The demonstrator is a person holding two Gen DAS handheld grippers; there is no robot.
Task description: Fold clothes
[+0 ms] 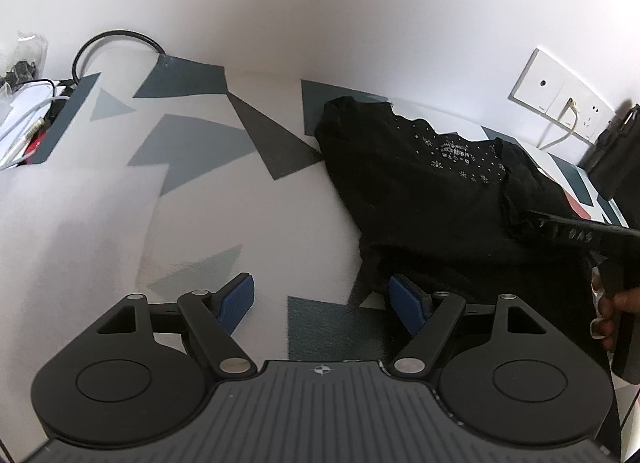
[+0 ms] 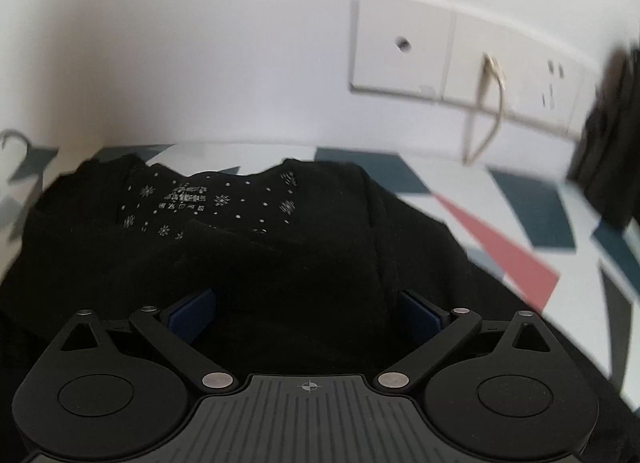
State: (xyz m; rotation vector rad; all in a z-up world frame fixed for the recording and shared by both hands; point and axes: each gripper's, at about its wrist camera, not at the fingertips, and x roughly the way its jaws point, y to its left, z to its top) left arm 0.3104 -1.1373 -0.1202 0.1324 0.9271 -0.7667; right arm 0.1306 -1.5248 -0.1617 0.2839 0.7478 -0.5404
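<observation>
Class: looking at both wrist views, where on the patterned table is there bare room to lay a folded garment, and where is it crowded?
Bare patch: the geometric-patterned tabletop between the black dotted garment and the cable clutter at its left edge, ahead of the open left gripper. A smaller patch lies right of the garment, around the red triangle. Crowded: the middle, where the open right gripper hovers over the garment.

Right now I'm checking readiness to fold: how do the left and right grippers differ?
The left gripper hovers over the white geometric-patterned tabletop, with only its right pad at the edge of the black sparkly-print garment; the right gripper sits squarely over that garment. The left frames bare tabletop, the right frames black fabric. Both have blue pads, are open and grip nothing.
</observation>
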